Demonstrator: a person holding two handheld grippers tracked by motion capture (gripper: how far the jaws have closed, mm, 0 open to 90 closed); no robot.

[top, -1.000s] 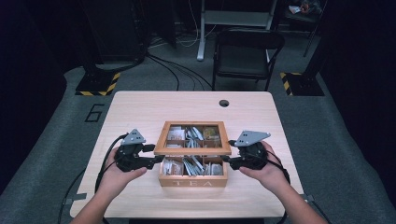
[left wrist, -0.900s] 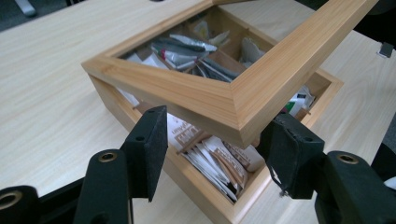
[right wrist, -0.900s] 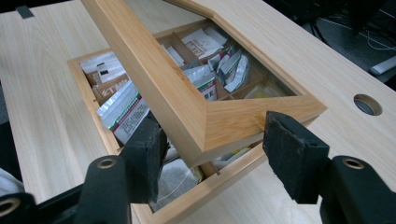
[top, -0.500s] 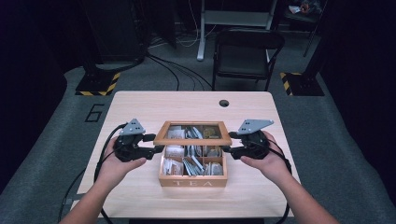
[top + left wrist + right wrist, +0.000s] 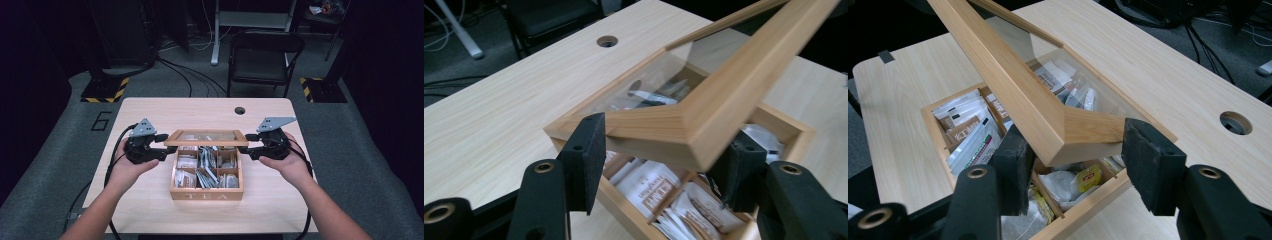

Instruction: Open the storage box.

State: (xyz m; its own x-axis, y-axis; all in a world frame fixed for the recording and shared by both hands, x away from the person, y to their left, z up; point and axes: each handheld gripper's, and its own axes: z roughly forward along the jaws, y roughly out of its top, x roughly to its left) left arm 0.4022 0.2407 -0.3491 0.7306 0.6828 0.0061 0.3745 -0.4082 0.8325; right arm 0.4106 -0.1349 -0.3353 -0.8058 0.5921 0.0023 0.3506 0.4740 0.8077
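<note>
A wooden tea box [image 5: 206,195] stands mid-table, with tea bags [image 5: 205,167] in its compartments. Its glass-paned lid [image 5: 206,137] is tilted up on the far side. My left gripper [image 5: 169,146] is shut on the lid's left front corner and my right gripper [image 5: 250,146] on its right front corner. In the left gripper view the lid [image 5: 719,100] sits between the pads of the gripper [image 5: 659,160], above the tea bags [image 5: 649,187]. In the right gripper view the gripper [image 5: 1073,155] has just been closing its jaws, with the lid [image 5: 1018,85] corner between them.
The light wood table [image 5: 150,115] has a round cable hole [image 5: 240,110] near its far edge. A black chair [image 5: 262,50] stands behind the table. Cables trail from both grippers off the table's near side.
Both grippers have risen and moved toward the far side of the table. The lid has swung further up, baring more of the tea bags.
</note>
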